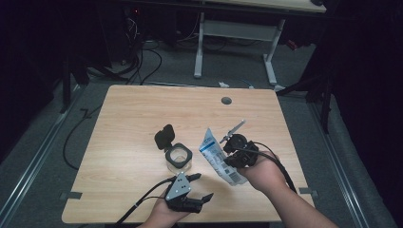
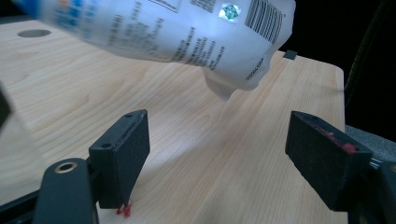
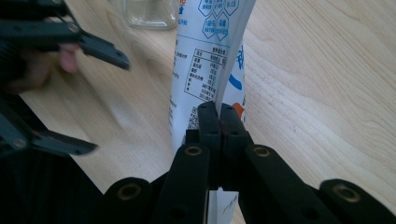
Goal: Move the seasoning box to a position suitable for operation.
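While the white printed pouch (image 1: pixel 219 159) hangs off the table, pinched in the right gripper (image 1: pixel 227 148), its far end tips toward the glass jar (image 1: pixel 179 157), prob. so contents can be poured in. In the right gripper view the two black jaws are pressed tight together w/ the pouch's (image 3: pixel 201 70) seam edge squeezed between them; the bag runs up and away from the jaws toward the jar (image 3: pixel 144 11) at the frame top. Grip sits on the flat edge, not the belly, which I'd judge keeps the bag from being crushed and leaves it free to tilt.

Jar stands upright on the wooden table (image 1: pixel 133 118), mid-table, just left of the pouch, w/ its black flip lid (image 1: pixel 164 137) swung open behind it, so the mouth is clear for filling.

Left gripper (image 1: pixel 202 187) is near the table's front edge, just below the jar, apart from both jar and pouch. Its jaws are spread wide w/ nothing between them: in the left gripper view there's bare wood between the pads (image 2: pixel 122 156), and the pouch (image 2: pixel 187 32) floats above and beyond, not touched. Some red residue on the pad tips. Looks like the left is free to steady the jar or help w/ the bag next; can't tell which.

Grey cable hole (image 1: pixel 226 100) at the table's far side, well away.
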`<move>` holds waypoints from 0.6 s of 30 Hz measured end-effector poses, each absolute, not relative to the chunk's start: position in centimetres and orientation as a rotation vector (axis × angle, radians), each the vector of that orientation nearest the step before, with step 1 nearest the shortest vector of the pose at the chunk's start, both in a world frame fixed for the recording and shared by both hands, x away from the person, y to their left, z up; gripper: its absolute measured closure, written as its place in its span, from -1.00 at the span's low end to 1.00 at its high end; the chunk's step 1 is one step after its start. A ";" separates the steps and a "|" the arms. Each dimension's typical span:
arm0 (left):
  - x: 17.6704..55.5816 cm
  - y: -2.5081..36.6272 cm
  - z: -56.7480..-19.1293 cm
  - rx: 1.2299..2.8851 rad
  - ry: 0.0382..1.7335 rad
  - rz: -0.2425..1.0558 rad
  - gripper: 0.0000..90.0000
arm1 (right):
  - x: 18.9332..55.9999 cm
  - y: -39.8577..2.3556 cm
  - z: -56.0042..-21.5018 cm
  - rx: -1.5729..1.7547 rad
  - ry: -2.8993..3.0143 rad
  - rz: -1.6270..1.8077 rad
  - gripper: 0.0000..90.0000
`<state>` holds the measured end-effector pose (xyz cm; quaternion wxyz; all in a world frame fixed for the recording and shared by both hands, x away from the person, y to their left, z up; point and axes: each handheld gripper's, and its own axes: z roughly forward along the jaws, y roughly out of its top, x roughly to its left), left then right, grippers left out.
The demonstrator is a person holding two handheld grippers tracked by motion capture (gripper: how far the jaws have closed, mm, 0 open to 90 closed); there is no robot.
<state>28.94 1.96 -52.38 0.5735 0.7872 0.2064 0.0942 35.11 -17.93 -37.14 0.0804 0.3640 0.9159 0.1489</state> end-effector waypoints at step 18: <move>30.7 -1.2 -52.3 1.867 0.548 0.187 -0.52 | 34.9 -15.0 -36.5 1.028 2.760 0.483 1.00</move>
